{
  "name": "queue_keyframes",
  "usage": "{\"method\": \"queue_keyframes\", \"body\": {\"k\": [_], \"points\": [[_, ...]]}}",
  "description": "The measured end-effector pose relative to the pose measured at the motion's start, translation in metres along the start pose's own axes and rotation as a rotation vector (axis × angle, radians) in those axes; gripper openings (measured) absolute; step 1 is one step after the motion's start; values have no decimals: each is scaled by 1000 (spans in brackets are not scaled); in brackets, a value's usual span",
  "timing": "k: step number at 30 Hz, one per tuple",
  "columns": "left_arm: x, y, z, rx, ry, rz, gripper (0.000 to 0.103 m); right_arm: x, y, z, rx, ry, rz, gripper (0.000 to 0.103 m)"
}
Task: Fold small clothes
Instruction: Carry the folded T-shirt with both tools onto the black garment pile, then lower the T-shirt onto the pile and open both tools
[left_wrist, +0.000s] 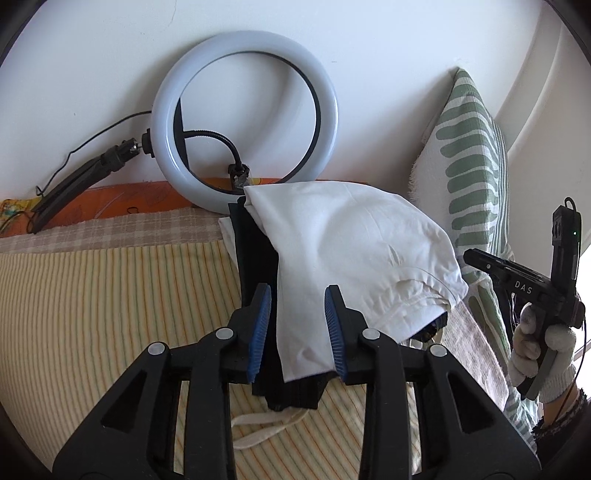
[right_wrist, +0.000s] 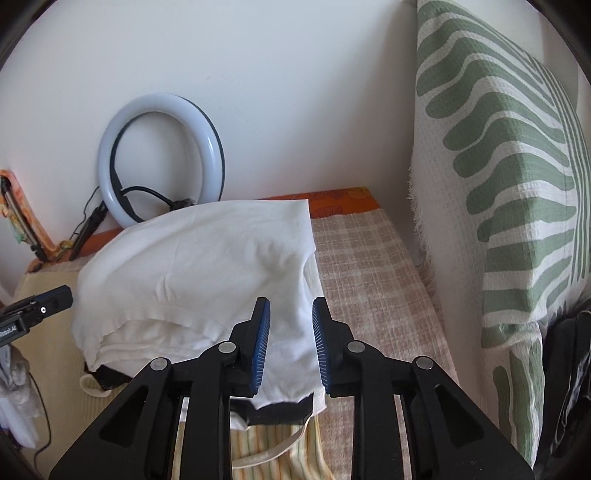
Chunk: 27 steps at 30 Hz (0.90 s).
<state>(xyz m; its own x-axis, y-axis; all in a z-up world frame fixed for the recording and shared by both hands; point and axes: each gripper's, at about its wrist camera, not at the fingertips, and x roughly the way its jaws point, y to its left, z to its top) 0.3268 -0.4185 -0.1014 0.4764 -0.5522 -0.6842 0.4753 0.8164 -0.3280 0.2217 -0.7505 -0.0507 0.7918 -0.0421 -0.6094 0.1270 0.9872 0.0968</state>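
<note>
A folded white garment lies on top of a stack that includes a black garment on the bed. My left gripper is open, its blue pads on either side of the near corner of the white cloth. In the right wrist view the same white garment fills the middle. My right gripper is open, its pads astride the garment's right edge above a black hem. The right gripper's body shows at the right of the left wrist view, held in a gloved hand. White straps trail from under the stack.
A ring light leans on the white wall behind the stack. A green-and-white patterned pillow stands at the right. The bed has a yellow striped sheet and a checked blanket. A tripod leg and cable lie at the far left.
</note>
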Motion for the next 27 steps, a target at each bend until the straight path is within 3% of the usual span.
{"method": "queue_keyframes", "body": {"k": [12,27], "points": [[-88,-28,-20,63,-77,-6,30,-86,48,-4,-39,-123,23,22],[-195,-58,-77,194,-171,-31,30,-169,106,-48,8,-204,14,23]]}}
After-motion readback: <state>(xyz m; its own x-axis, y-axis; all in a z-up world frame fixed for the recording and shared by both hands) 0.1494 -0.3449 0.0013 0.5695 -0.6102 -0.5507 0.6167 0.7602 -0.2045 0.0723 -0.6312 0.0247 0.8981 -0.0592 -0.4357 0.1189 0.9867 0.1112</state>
